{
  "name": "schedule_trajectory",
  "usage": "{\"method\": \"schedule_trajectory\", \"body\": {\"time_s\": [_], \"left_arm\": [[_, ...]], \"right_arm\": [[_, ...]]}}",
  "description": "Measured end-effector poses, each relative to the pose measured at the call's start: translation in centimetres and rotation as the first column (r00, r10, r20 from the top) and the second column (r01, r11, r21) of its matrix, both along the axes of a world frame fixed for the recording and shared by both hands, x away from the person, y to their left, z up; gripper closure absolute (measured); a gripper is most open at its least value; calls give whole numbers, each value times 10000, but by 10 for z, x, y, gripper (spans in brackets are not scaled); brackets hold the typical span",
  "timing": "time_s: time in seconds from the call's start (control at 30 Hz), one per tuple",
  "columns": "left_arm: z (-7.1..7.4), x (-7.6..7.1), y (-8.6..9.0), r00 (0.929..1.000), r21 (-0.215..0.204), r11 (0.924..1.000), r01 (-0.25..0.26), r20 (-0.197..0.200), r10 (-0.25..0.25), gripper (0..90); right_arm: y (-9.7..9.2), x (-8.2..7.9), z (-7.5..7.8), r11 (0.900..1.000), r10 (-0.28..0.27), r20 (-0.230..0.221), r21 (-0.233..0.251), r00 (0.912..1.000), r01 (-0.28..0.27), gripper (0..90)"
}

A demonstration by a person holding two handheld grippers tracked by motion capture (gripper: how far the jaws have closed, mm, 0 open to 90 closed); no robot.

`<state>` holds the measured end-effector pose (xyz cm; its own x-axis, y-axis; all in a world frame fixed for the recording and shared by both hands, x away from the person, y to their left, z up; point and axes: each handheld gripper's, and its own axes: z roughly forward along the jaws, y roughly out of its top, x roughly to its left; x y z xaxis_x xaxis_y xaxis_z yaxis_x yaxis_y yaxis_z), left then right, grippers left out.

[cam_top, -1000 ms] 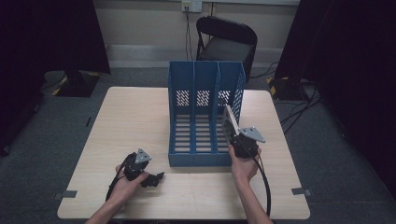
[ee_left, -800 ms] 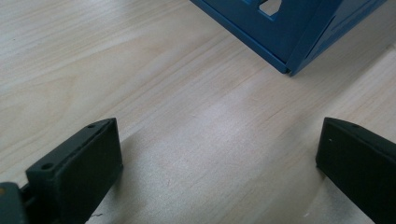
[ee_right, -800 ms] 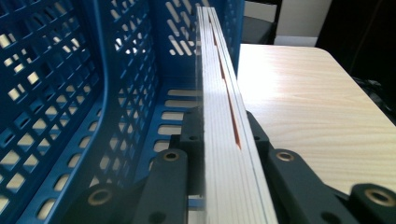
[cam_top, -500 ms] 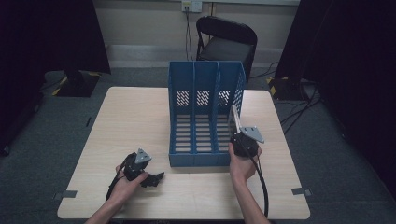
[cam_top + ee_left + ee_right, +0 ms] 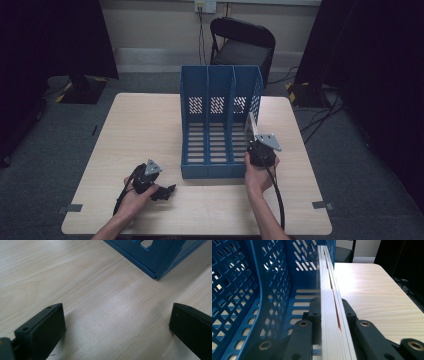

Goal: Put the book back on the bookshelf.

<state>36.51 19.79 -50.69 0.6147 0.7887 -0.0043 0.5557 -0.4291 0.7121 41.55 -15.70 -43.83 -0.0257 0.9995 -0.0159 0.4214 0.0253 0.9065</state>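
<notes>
Right gripper (image 5: 329, 322): jaws clamped on a thin booklet (image 5: 329, 290) held edge-up, long axis pointing away toward the rack's back wall. The blue rack (image 5: 220, 125) lies just to its left; the booklet stands at the rightmost slot's outer wall, whether inside or outside I cannot tell. Left gripper (image 5: 112, 322): jaws wide, nothing between, low over the table (image 5: 140, 125) near the rack's front left corner. Chair (image 5: 242, 42) beyond, dark curtains either side.

We see a black folding chair (image 5: 243, 44) behind the pale wooden table (image 5: 140, 130), on grey carpet (image 5: 65, 135). Dark curtains (image 5: 55, 37) hang at both sides, and a white wall socket (image 5: 205, 6) sits above the chair.
</notes>
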Motion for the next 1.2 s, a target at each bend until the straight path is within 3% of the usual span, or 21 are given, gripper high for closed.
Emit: {"method": "schedule_trajectory", "body": {"time_s": [0.17, 0.5, 1.2], "left_arm": [[0, 0, 0, 10000, 26, 10000, -7, 14, 7, 1], [0, 0, 0, 10000, 25, 10000, 1, 13, -1, 1], [0, 0, 0, 10000, 26, 10000, -2, 9, 2, 1]], "right_arm": [[0, 0, 0, 10000, 55, -39, 29, 10000, -55, 753], [-5, 3, 0, 9998, 154, -177, 164, 9997, -151, 652], [-10, 6, 1, 9937, 1070, -219, 349, 9940, -1062, 452]]}}
